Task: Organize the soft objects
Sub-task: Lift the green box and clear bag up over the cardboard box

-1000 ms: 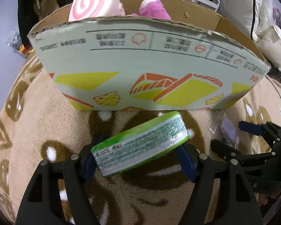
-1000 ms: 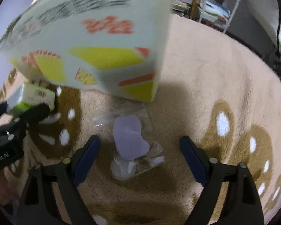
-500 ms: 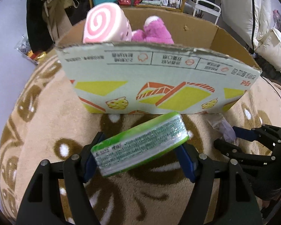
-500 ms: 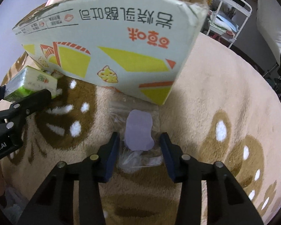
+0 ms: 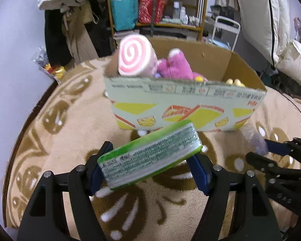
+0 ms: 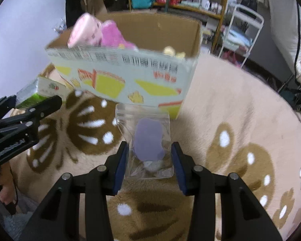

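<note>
My left gripper (image 5: 148, 166) is shut on a green tissue pack (image 5: 150, 154), held tilted above the rug; the pack (image 6: 40, 92) also shows at the left of the right wrist view. My right gripper (image 6: 149, 160) is shut on a clear plastic bag with a purple soft piece inside (image 6: 148, 142), lifted off the rug. Ahead of both stands an open cardboard box (image 5: 186, 108) with yellow and orange print. Inside it sit a pink swirl roll plush (image 5: 134, 58) and a magenta plush (image 5: 174, 68). In the left wrist view the right gripper (image 5: 271, 152) shows at the right edge.
A beige rug with brown patterns (image 6: 240, 120) covers the floor. Behind the box are a shelf with bags and bottles (image 5: 156, 6), a white metal rack (image 6: 242, 32) and white bedding (image 5: 271, 20). A person's hand (image 6: 4, 194) shows at the lower left.
Both grippers rose, so the box interior came into view. The right gripper's jaws closed on the clear bag and lifted it off the rug. The left grip on the tissue pack is unchanged.
</note>
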`<state>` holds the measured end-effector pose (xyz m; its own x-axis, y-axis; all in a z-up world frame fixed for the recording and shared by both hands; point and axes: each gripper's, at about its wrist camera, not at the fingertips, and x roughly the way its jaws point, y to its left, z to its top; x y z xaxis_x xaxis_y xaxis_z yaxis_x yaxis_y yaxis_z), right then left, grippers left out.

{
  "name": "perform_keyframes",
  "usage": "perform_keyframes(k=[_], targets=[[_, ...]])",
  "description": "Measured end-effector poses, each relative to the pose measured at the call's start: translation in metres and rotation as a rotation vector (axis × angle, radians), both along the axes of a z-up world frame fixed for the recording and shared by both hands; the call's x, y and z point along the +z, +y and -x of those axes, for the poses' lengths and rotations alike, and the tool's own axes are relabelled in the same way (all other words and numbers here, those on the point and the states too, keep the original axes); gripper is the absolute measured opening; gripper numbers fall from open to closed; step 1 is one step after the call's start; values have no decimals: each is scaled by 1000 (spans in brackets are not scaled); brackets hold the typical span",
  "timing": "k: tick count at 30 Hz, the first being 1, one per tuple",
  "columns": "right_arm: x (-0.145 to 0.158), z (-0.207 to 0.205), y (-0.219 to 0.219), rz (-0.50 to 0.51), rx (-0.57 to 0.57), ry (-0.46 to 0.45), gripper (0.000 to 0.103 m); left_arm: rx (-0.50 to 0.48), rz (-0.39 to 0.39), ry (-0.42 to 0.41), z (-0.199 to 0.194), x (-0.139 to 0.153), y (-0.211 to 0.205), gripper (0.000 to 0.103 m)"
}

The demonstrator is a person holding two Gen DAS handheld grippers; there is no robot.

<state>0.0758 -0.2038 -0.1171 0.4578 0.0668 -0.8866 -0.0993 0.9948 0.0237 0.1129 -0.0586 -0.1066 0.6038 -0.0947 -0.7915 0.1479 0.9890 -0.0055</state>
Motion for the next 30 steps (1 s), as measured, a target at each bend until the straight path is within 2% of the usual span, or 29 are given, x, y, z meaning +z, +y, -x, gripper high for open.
perform_keyframes(k=[6,9,13,17,24,30], targets=[[43,10,-8,-45,-8,-128,46,22,-8,-110,17,31,6,72],[62,7,-8,-58,9,-183,46,16,-5,-212,29,52,6,72],[76,6,-4,-71,22,-254,46,28,-14,-310,40,75,9,72],[96,5,-3,-88,22,-330,46,29,0,-347,43,95,12,72],[128,5,-5,-102,28,-447,46,-2,-23,-483,53,129,9,72],[145,-6,-8,-100,31,-515,46,-27,-9,-548,43,156,6,72]])
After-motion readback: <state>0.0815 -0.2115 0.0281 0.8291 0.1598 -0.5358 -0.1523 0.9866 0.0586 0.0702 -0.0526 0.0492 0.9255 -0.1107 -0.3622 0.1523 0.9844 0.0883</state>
